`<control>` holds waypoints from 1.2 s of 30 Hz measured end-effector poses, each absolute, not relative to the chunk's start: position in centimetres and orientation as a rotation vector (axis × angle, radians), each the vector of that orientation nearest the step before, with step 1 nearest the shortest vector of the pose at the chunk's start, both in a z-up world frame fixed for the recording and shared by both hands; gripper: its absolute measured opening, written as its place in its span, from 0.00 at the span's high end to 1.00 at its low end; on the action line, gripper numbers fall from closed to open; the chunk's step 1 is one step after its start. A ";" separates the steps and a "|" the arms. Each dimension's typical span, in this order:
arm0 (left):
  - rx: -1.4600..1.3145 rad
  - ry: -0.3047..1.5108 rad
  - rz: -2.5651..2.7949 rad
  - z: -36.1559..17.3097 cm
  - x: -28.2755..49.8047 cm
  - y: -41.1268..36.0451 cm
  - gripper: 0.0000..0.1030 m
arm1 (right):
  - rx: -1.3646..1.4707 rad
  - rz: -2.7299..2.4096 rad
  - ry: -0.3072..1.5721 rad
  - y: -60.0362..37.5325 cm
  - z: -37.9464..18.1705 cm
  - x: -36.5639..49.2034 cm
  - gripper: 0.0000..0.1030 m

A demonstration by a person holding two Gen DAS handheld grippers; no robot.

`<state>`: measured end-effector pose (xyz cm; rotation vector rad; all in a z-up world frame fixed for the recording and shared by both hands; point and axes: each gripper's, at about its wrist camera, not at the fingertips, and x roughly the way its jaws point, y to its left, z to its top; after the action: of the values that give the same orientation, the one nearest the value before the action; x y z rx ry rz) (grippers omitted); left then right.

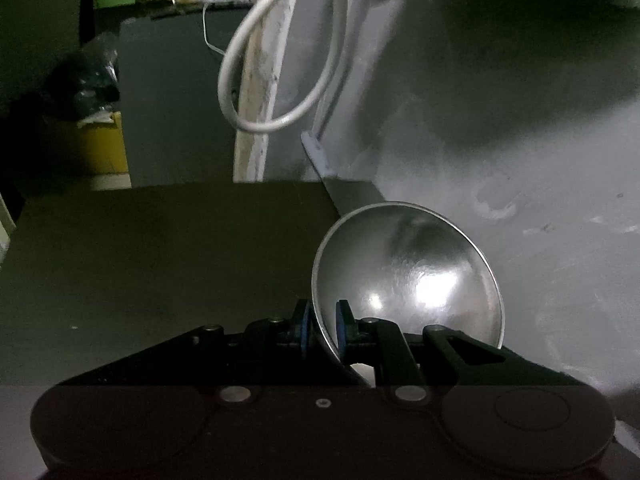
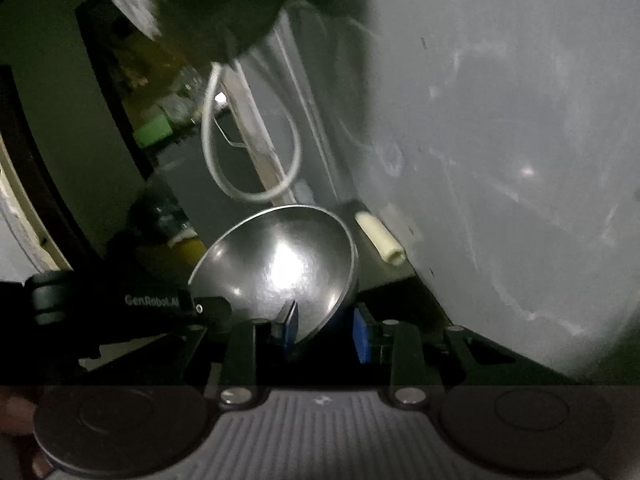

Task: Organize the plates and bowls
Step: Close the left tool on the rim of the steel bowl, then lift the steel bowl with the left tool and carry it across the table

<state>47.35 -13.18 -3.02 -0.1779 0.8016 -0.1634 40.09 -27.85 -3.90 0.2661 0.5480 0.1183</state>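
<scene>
A shiny steel bowl (image 1: 408, 276) is held tilted on its side in the left wrist view, its rim pinched between the blue pads of my left gripper (image 1: 323, 326), which is shut on it. In the right wrist view the steel bowl (image 2: 280, 264) is also tilted. Its rim passes between the blue pads of my right gripper (image 2: 326, 330); the left pad sits inside the bowl, the right pad stands a little off the outer wall. The left gripper's black body (image 2: 120, 304) shows at the bowl's left. The scene is dim.
A dark tabletop (image 1: 160, 260) lies below, against a grey wall (image 1: 520, 160). A white cable loop (image 1: 276, 60) hangs by a wooden post. A yellow bin (image 1: 104, 148) with a black bag stands on the floor at left. A cream tube (image 2: 380, 240) lies by the wall.
</scene>
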 end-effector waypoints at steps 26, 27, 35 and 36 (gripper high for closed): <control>-0.210 0.591 -0.132 8.0 16.7 -4.7 0.83 | 0.134 0.333 0.371 -20.1 5.3 13.1 0.72; -0.224 0.604 -0.134 7.6 15.8 -4.2 0.83 | 0.115 0.343 0.384 -19.7 5.0 12.2 0.72; -0.242 0.709 -0.141 4.0 9.8 -1.3 0.81 | 0.013 0.403 0.476 -17.1 2.9 7.1 0.72; -0.246 0.725 -0.139 3.6 9.2 -0.9 0.81 | 0.005 0.414 0.491 -16.8 2.5 6.6 0.72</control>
<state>9.15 -0.87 3.58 -0.2457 0.7255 -0.1388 6.65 -16.84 2.54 0.0049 0.4913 0.4144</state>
